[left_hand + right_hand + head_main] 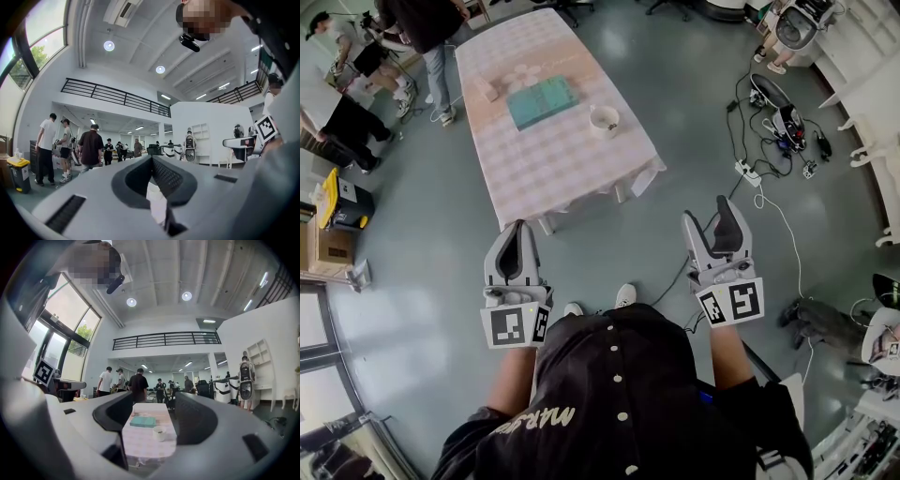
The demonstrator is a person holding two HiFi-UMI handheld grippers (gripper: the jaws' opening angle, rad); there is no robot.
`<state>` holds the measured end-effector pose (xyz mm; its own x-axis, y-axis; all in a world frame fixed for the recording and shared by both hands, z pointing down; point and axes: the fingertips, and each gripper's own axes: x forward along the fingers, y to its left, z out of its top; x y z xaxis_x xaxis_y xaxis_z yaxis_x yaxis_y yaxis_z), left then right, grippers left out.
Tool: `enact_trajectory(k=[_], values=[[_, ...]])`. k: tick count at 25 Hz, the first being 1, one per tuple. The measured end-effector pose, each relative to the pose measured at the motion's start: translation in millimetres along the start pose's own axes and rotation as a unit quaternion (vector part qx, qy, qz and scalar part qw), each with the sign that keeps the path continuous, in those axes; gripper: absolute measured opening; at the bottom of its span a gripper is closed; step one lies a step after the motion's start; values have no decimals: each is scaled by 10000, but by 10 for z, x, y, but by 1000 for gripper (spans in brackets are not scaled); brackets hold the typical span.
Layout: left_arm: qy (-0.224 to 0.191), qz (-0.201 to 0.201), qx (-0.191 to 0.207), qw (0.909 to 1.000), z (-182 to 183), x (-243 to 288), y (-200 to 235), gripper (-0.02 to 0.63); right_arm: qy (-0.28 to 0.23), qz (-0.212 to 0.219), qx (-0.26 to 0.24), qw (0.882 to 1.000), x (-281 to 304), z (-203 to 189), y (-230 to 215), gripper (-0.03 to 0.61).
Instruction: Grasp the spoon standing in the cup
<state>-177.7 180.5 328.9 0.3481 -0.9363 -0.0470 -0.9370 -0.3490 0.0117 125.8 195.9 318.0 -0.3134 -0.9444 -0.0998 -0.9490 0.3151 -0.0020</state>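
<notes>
A white cup (603, 120) stands near the right edge of a long table (562, 169) with a pink checked cloth, far ahead of me. It also shows in the right gripper view as the cup (159, 432) framed between the jaws. Something small and dark shows in its mouth; I cannot make out a spoon. My right gripper (713, 217) is open and empty, held over the floor well short of the table; the right gripper (150, 404) points at the table. My left gripper (517, 234) is shut with nothing in it; in its own view the left gripper (151, 158) points at the room.
A teal flat box (542, 101) and a small block (487, 91) lie on the table behind the cup. People stand at the table's far left end (431, 37). Cables and gear (773, 122) litter the floor on the right. A yellow-lidded bin (337, 202) stands at left.
</notes>
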Motion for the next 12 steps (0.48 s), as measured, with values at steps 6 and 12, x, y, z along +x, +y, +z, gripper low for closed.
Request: enact_trajectory(k=[6, 12], values=[[-54, 190, 24, 9998, 33, 122, -180, 11, -39, 104, -9, 9999, 1, 4, -299, 267], [-20, 378, -53, 9993, -17, 180, -418, 11, -10, 218, 9, 9998, 16, -35, -569, 267]])
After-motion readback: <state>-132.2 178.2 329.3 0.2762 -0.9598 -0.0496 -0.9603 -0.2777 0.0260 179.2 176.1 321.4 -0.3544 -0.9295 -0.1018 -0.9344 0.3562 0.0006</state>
